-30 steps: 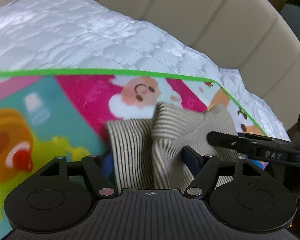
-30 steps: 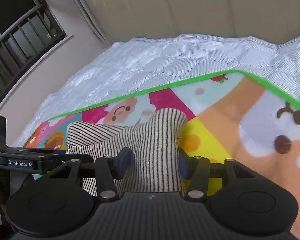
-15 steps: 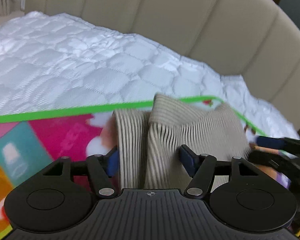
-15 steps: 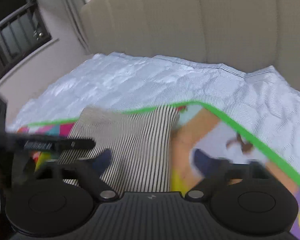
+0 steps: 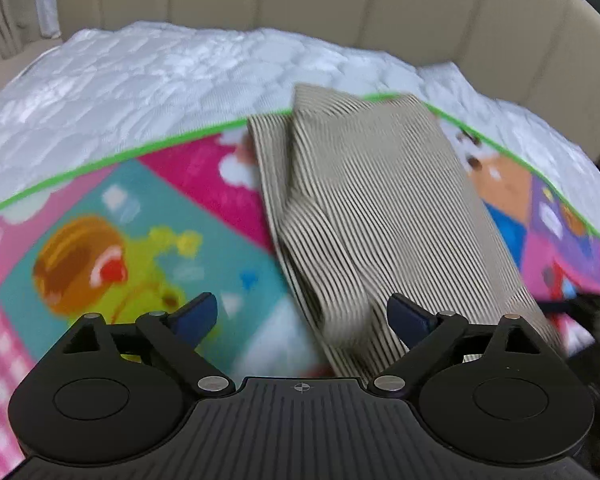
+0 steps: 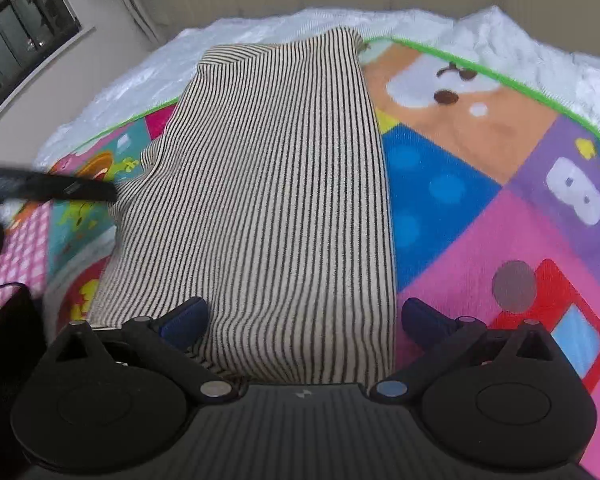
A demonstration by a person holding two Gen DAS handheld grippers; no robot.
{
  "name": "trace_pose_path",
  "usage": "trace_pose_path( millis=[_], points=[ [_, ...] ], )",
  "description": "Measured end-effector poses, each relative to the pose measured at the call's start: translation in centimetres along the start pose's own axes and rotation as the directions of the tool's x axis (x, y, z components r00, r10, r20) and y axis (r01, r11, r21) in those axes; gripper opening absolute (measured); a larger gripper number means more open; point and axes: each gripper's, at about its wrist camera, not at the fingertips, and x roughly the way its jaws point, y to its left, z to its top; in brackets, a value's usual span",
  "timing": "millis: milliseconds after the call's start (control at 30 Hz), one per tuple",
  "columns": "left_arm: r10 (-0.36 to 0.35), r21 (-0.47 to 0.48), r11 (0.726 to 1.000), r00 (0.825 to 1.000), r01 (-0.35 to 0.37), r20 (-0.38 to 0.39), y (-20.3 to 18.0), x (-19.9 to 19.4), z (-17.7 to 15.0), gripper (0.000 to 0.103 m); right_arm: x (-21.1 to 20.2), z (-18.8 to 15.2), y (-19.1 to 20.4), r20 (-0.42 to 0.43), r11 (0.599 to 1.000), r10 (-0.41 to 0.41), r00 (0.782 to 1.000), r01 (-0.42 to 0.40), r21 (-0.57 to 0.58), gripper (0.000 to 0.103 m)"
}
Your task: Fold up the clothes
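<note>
Spread on one cartoon play mat lies one folded striped garment, both grippers gaping empty.

I see bare play mat right of striped garment: free room. Left grip. blocks garment's left edge. Headboard bounds far side; left view blurry, prob. clear.

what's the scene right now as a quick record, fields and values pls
garment: striped top, laid flat, folded lengthwise
surface: colourful play mat with green edge
under mat: white quilted bed cover
left gripper: open, holding nothing
right gripper: open, garment's near end between its fingers, ungripped
backdrop: beige padded headboard
</note>
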Motion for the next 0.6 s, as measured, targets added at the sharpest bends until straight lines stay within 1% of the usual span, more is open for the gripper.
trace_pose_path(
  millis=[67,133,200,300,400,500,600],
  points=[
    [-0.041,-0.031,0.999,0.999,0.041,-0.021,-0.8,-0.4,-1.7,0.098,-0.1,0.0,0.5,0.004,1.0,-0.018,1.0,0.018,-0.015,0.103],
    [-0.051,-0.06,0.997,0.998,0.049,-0.034,-1.5,0.3,-3.4,0.098,0.0,-0.1,0.3,-0.001,1.0,-0.012,1.0,0.012,-0.019,0.103],
    [-0.031,-0.068,0.997,0.998,0.027,-0.048,-2.0,1.3,-4.4,0.098,-0.1,-0.1,0.0,-0.018,1.0,0.0,1.0,0.0,-0.024,0.103],
    [0.029,-0.004,1.0,0.999,-0.029,-0.027,-2.7,1.5,-4.7,0.1,-0.5,-0.7,0.4,-0.055,0.997,-0.022,0.998,0.018,-0.069,0.103],
    [0.081,0.047,0.996,0.997,-0.08,-0.017,-3.1,1.9,-4.8,0.103,-0.5,-2.0,1.5,-0.064,0.986,-0.077,0.995,0.066,-0.154,0.103],
    [0.067,0.026,0.997,0.997,-0.067,-0.025,-2.8,2.3,-4.9,0.103,-0.2,-2.4,2.3,-0.041,0.972,-0.123,0.992,0.112,-0.205,0.103],
    [0.06,0.012,0.998,0.998,-0.06,-0.025,-2.6,2.2,-5.0,0.103,-0.1,-2.3,1.6,-0.048,0.982,-0.094,0.994,0.084,-0.17,0.103]
  ],
)
